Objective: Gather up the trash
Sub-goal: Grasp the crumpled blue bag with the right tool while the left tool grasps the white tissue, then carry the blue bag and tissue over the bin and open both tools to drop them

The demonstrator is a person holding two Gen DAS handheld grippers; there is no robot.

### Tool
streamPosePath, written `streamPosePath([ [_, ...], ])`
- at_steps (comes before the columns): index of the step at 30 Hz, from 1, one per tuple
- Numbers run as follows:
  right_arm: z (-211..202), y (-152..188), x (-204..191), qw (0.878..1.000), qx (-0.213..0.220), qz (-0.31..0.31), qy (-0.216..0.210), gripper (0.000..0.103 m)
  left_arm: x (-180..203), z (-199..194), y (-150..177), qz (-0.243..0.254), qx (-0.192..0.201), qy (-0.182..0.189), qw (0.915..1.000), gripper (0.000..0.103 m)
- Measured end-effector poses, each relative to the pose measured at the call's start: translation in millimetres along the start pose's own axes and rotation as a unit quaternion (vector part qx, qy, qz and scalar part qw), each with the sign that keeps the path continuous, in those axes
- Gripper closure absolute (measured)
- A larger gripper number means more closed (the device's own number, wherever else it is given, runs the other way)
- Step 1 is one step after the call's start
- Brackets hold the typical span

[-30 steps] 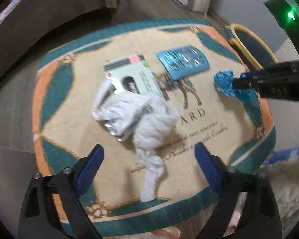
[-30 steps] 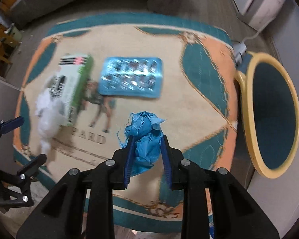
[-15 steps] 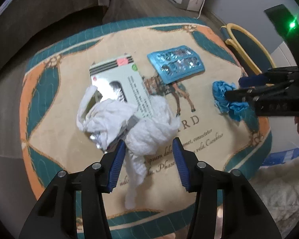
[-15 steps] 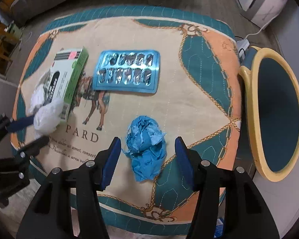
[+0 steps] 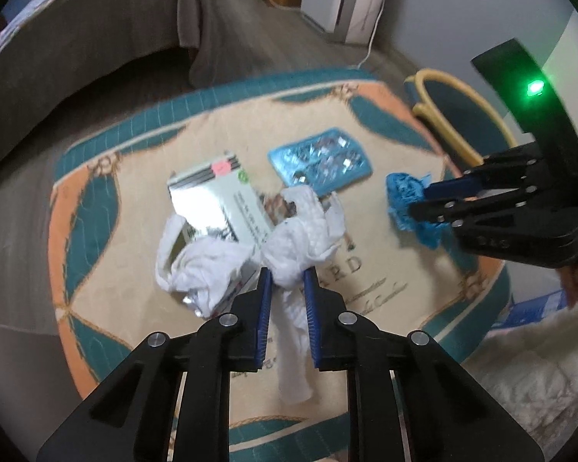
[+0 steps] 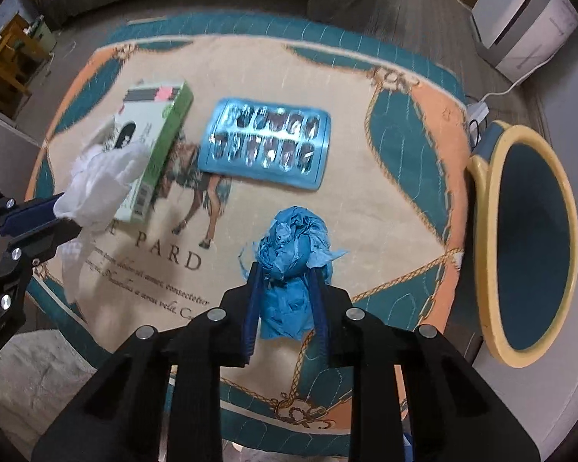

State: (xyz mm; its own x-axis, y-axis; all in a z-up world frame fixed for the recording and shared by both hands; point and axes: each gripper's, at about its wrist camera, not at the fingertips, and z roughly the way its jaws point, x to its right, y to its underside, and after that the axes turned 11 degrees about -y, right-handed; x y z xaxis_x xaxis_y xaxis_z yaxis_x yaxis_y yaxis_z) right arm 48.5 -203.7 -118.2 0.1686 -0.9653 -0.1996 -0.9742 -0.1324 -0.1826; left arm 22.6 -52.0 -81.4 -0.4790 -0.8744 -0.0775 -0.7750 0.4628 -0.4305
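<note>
patterned round mat (image 6: 250, 57) | left gripper (image 5: 287, 281) now closing on white tissue (image 5: 300, 231) | right gripper (image 6: 285, 281) closing on blue wad (image 6: 289, 246) (re-gripped) | next: into bin (image 6: 485, 200) beside mat

White tissue wad (image 5: 304, 227), crumpled, is being pinched at its narrow waist w/ a long tail hanging below; its top is leaning vs the box. 2nd white wad (image 5: 208, 269) is lying just left of it, overlapping the box's near end. Green-and-white carton (image 6: 154, 142) is lying flat, long side angled. Blue blister pack (image 6: 266, 142) is sitting flat just right of the carton, foil cells up. Blue crumpled paper (image 6: 293, 254) is being squeezed, bunched above, flatter below. Teal bin w/ yellow rim (image 6: 481, 200) is standing at the far right.
</note>
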Motion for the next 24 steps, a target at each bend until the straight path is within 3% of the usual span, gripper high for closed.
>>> streamPosePath([
  [8, -62.9, -14.3, 15.3, 0.994, 0.095, 0.033, -0.036, 0.079, -1.3, -46.8, -21.8, -0.006, 0.075, -0.002, 0.9971, 0.085],
  [11, -84.6, -17.6, 19.6, 0.991, 0.124, 0.029, -0.027, 0.079, 1.2, -59.6, -29.8, 0.000, 0.098, -0.009, 0.9952, 0.085],
  [18, -122.1, -17.5, 46.3, 0.983, 0.180, 0.022, 0.006, 0.079, 10.8, -62.3, -35.3, 0.017, 0.115, -0.035, 0.9926, 0.085],
  [24, -140.0, -13.8, 80.2, 0.978, 0.203, 0.043, 0.014, 0.079, 20.2, -57.5, -44.9, 0.015, 0.116, -0.030, 0.9926, 0.085],
])
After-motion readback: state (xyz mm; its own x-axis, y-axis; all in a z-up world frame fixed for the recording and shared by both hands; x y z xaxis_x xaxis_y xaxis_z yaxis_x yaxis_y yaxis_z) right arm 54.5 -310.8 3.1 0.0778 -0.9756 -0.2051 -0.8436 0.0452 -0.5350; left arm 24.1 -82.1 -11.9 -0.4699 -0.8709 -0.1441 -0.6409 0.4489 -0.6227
